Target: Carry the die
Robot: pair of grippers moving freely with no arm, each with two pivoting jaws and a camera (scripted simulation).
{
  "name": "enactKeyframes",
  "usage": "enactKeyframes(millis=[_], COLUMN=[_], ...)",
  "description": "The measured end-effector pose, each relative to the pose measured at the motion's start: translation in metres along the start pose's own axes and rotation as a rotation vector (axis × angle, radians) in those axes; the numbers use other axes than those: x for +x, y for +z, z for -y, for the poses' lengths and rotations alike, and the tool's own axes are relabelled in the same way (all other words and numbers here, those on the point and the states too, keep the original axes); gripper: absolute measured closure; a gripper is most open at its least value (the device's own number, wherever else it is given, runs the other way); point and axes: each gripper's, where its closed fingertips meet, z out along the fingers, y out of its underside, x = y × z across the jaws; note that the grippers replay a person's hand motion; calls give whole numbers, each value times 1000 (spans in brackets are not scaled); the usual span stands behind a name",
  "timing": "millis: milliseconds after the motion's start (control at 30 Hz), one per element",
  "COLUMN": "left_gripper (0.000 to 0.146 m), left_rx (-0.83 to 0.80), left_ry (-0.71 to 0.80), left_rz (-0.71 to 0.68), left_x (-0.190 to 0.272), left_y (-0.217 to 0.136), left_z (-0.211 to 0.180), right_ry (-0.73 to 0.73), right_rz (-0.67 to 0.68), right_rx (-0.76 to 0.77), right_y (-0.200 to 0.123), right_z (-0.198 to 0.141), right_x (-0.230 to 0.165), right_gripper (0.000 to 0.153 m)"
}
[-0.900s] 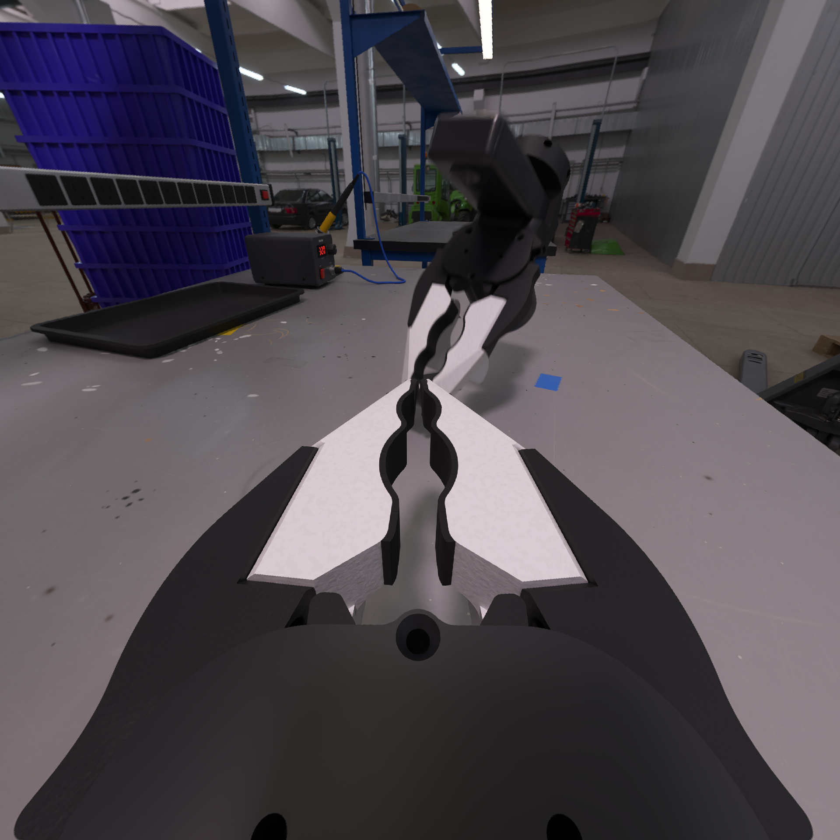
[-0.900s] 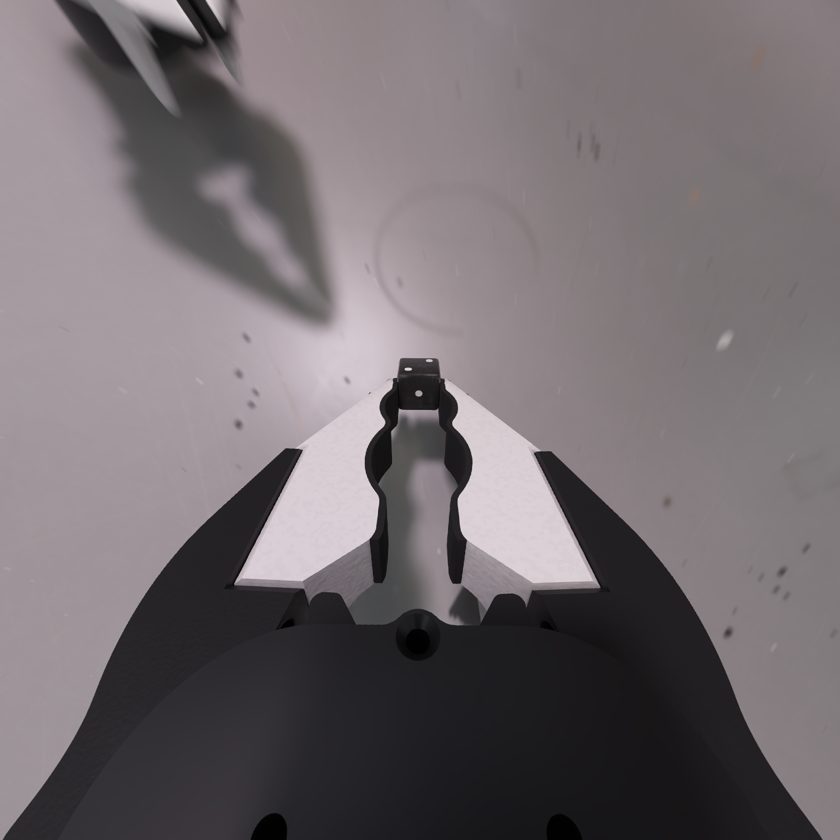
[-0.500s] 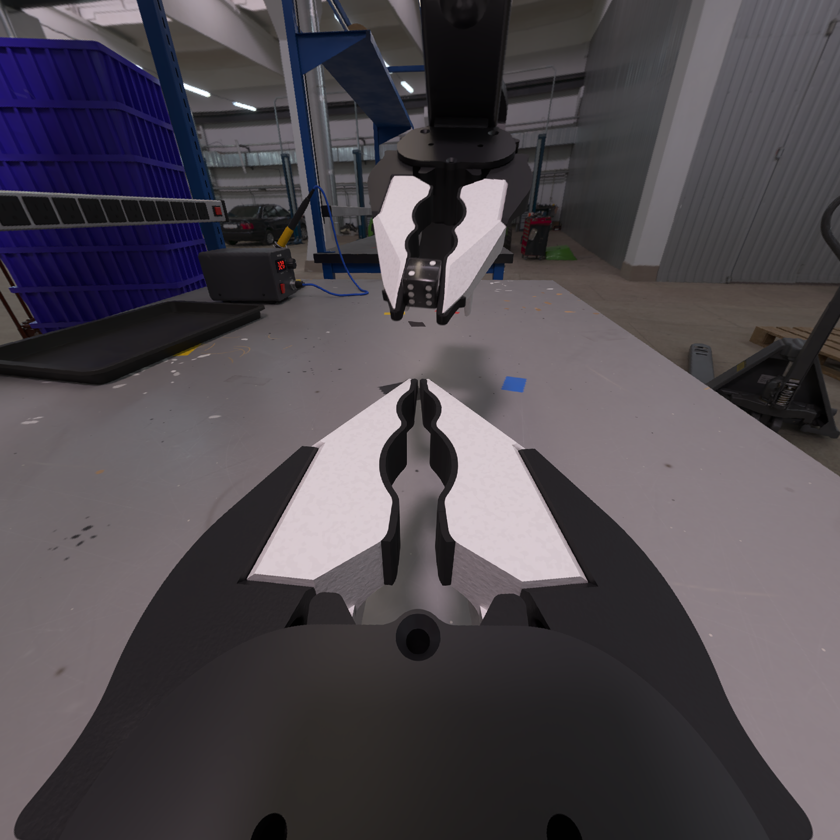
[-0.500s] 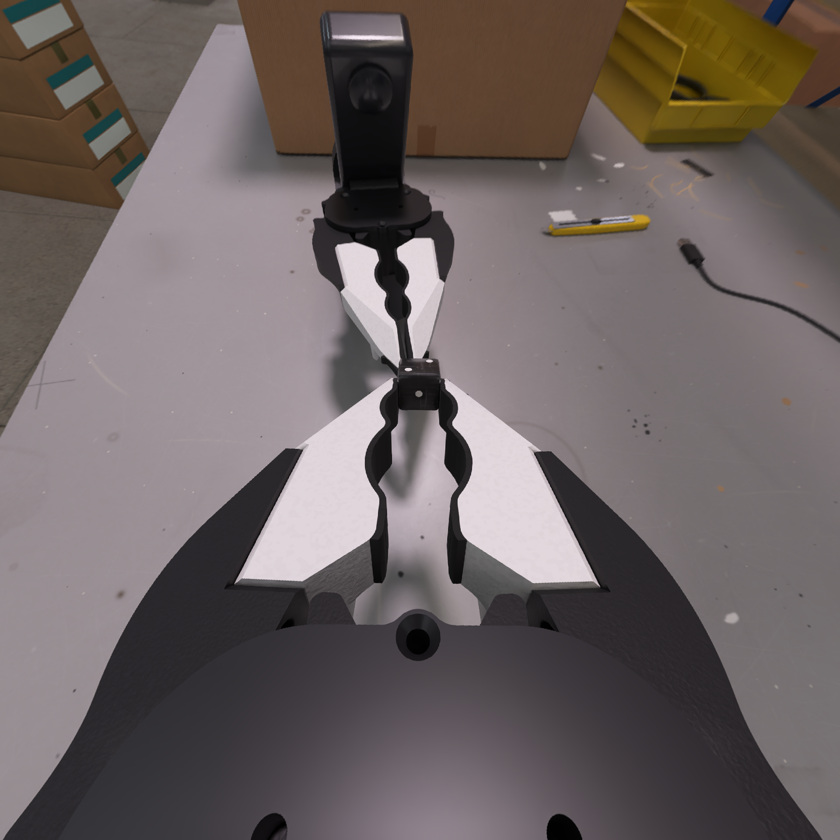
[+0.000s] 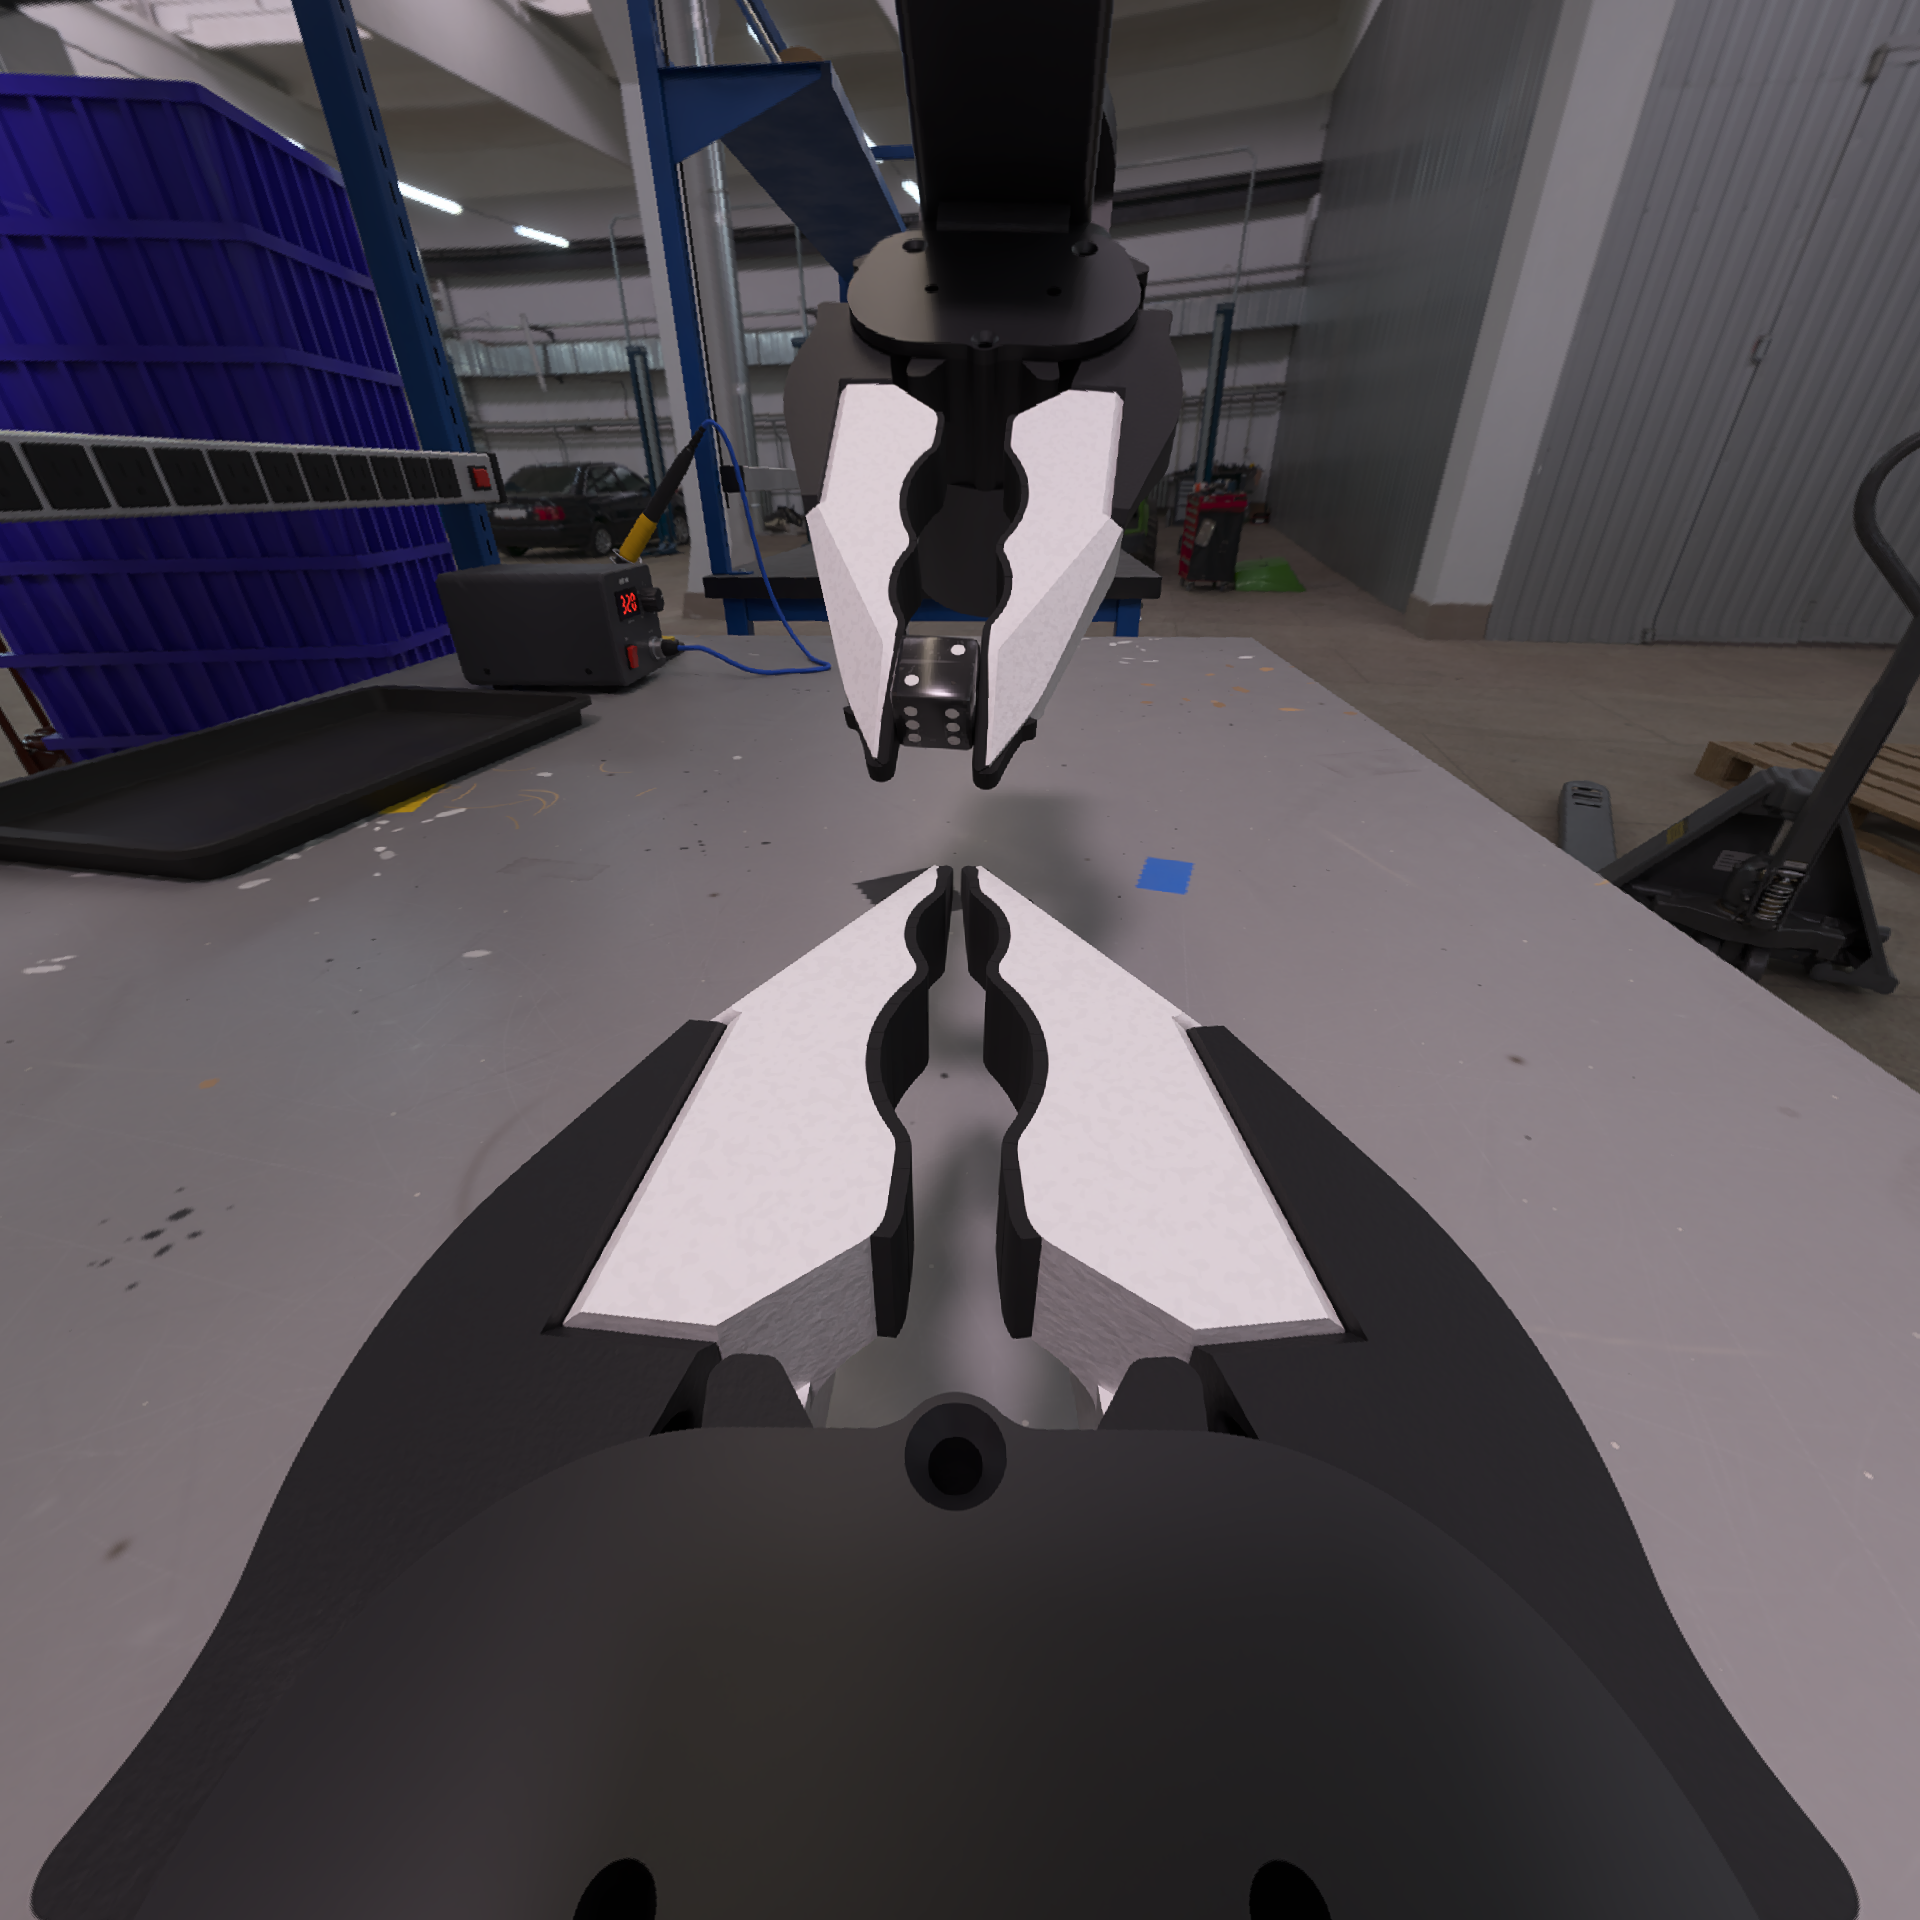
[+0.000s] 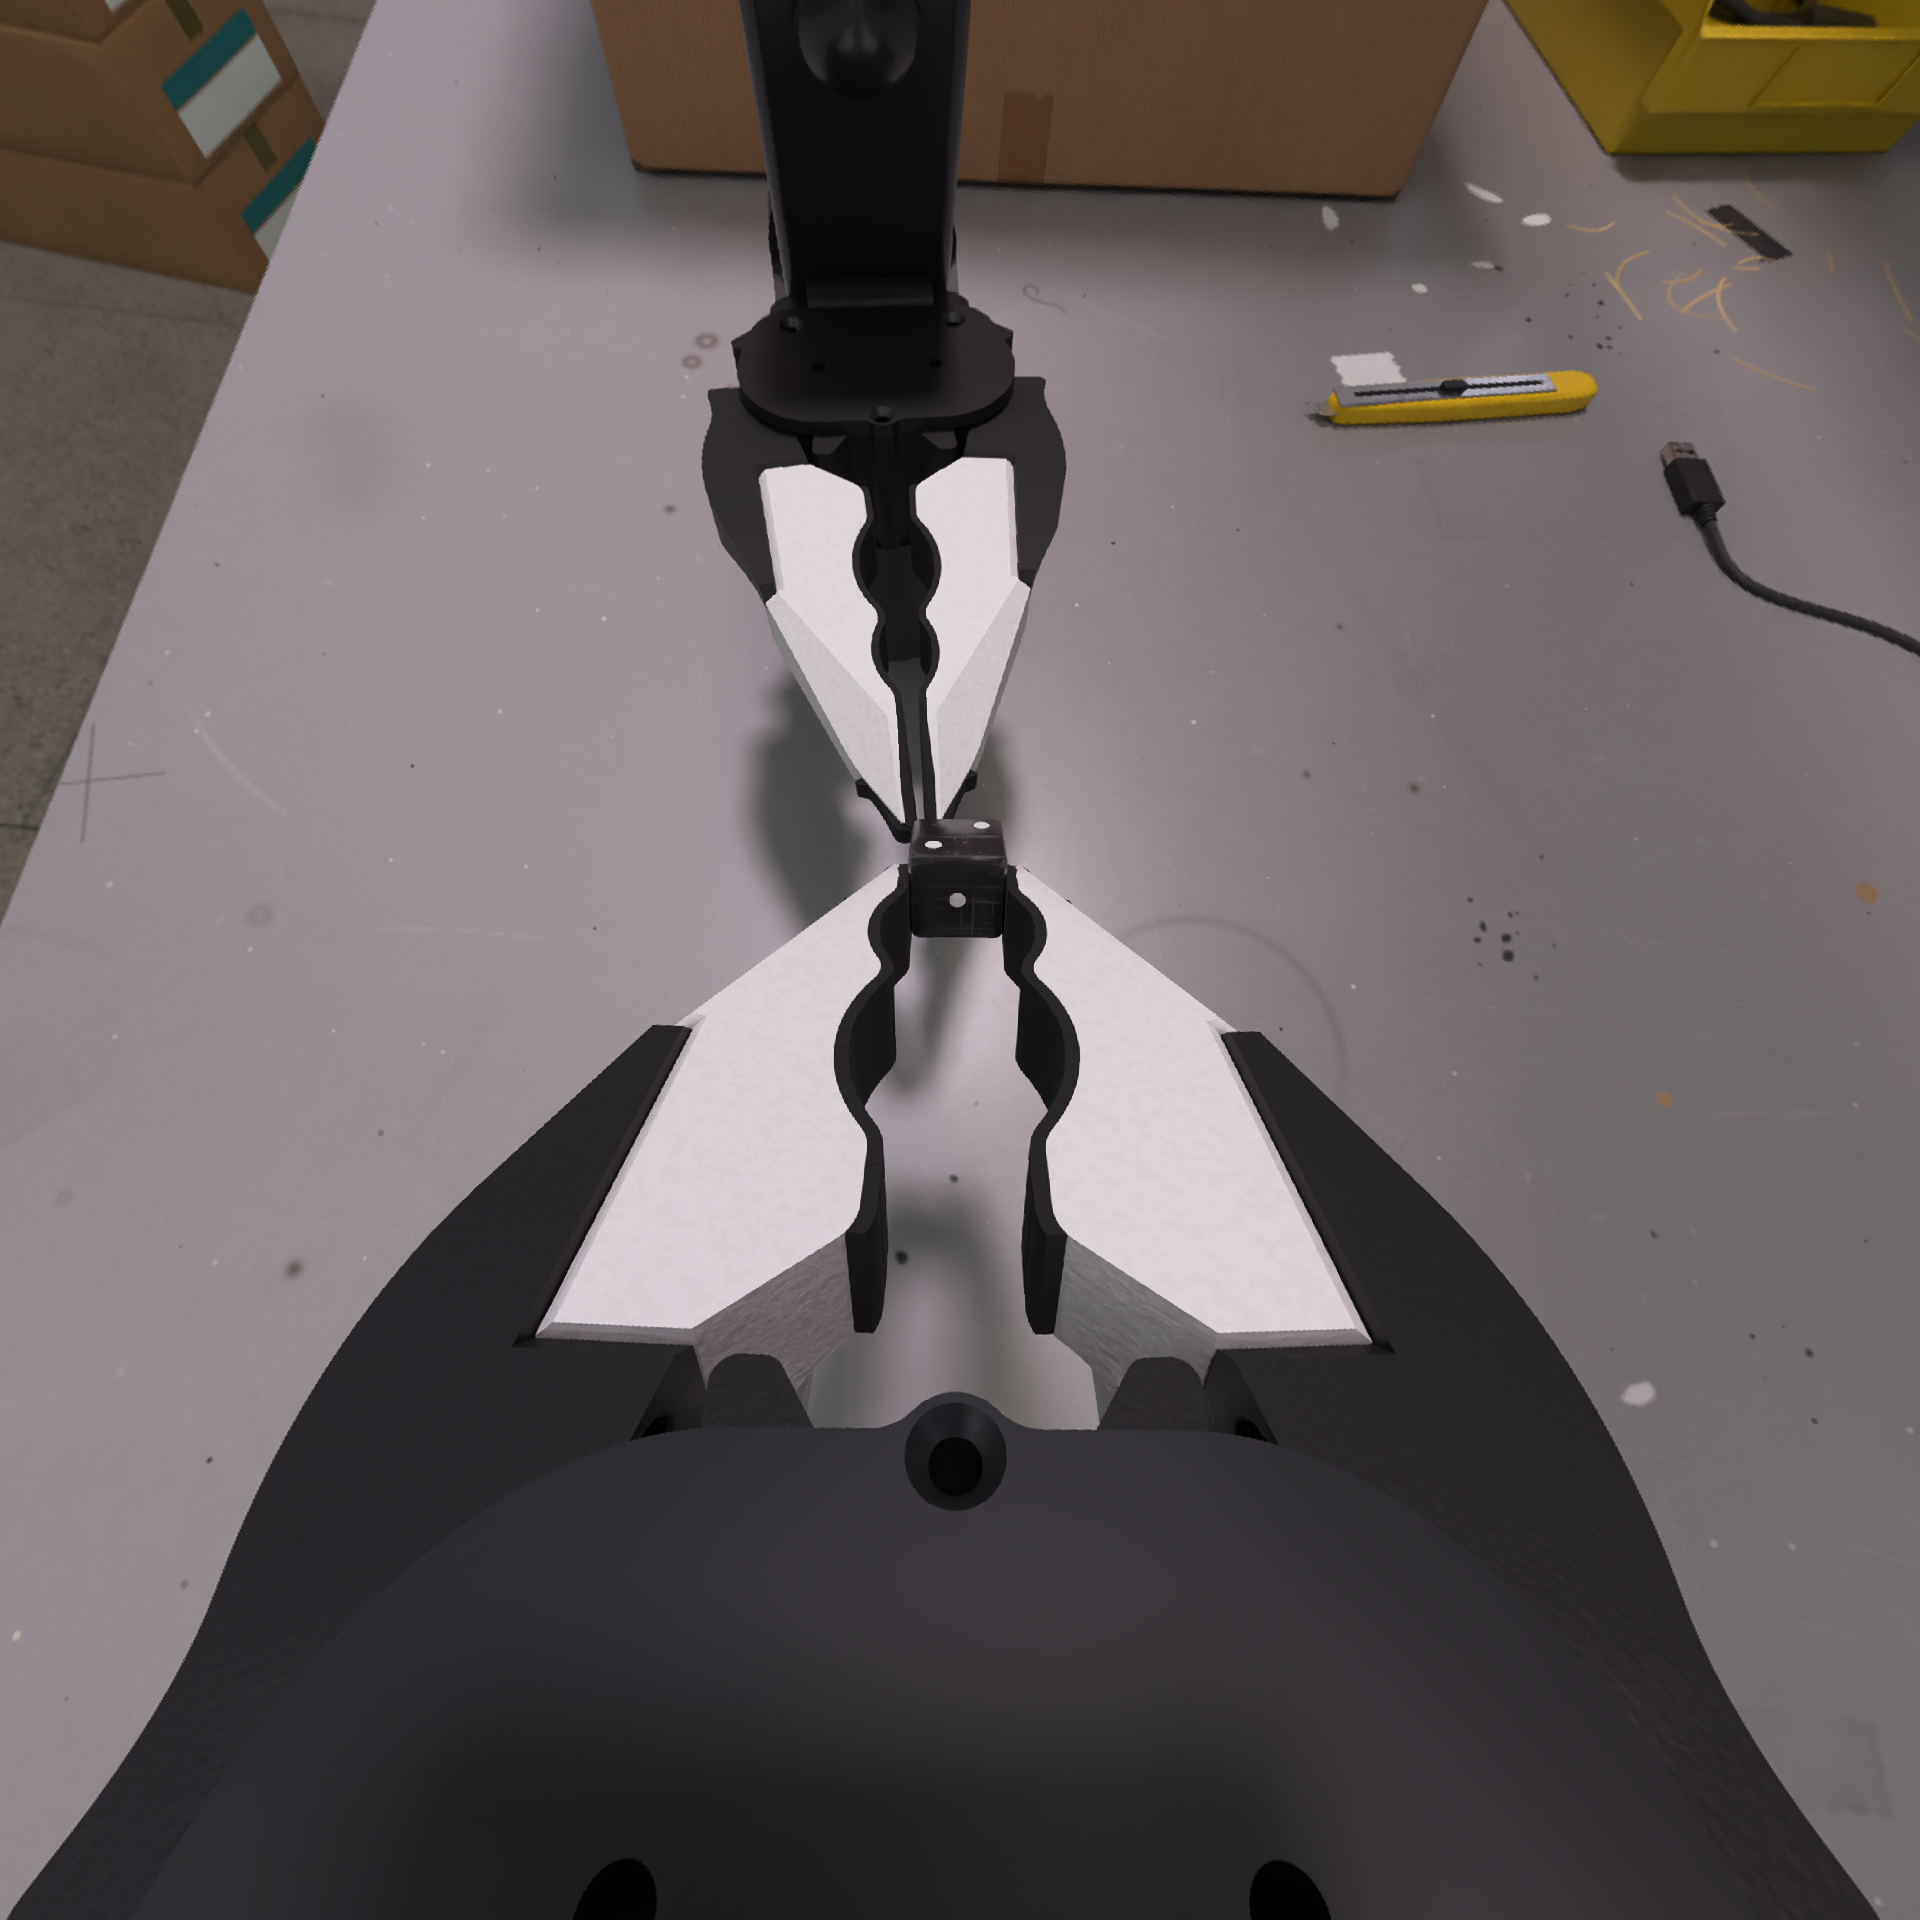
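Observation:
The die (image 6: 958, 891) is a small black cube with white pips. My right gripper (image 6: 957, 883) is shut on it at the fingertips and holds it above the grey table (image 6: 416, 727). In the left wrist view the die (image 5: 934, 692) shows between the right gripper's (image 5: 932, 764) white fingers, straight ahead and higher than my left gripper (image 5: 955, 875). My left gripper is shut and empty, low over the table. In the right wrist view it (image 6: 925, 821) faces me tip to tip, just beyond and below the die.
A black tray (image 5: 260, 774), a soldering station (image 5: 561, 623) with a blue cable and blue crates (image 5: 187, 416) stand at the left. A blue tape square (image 5: 1164, 875) lies on the table. A cardboard box (image 6: 1039, 94), a yellow utility knife (image 6: 1455, 397), a yellow bin (image 6: 1766, 73) and a black cable (image 6: 1745, 561) also show.
The right gripper has swung up from pointing down at the table to face the left gripper, with the die held. Since half a second ago the two grippers have come closer together.

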Motion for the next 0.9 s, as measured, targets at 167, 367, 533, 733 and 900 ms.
enactKeyframes(millis=[167, 367, 533, 733, 900], left_gripper=[145, 145, 145, 145, 145], left_rx=[-2, 16, 33, 40, 41], left_ry=[1, -15, -29, -31, -29], left_rz=[-5, -22, -39, -55, -64], left_x=[1, 2, 3, 5, 7], left_y=[0, -1, -1, -1, -1], left_z=[0, 2, 4, 5, 5], right_ry=[-45, -86, -115, -139, -154], right_rz=[16, 50, 60, 75, 87], right_rx=[-48, -89, -128, -176, -223], right_y=[0, -2, -2, -2, -1], right_z=[0, 1, 3, 4, 5], right_x=[-1, -4, -5, -6, -8], right_gripper=[136, 136, 136, 136, 136])
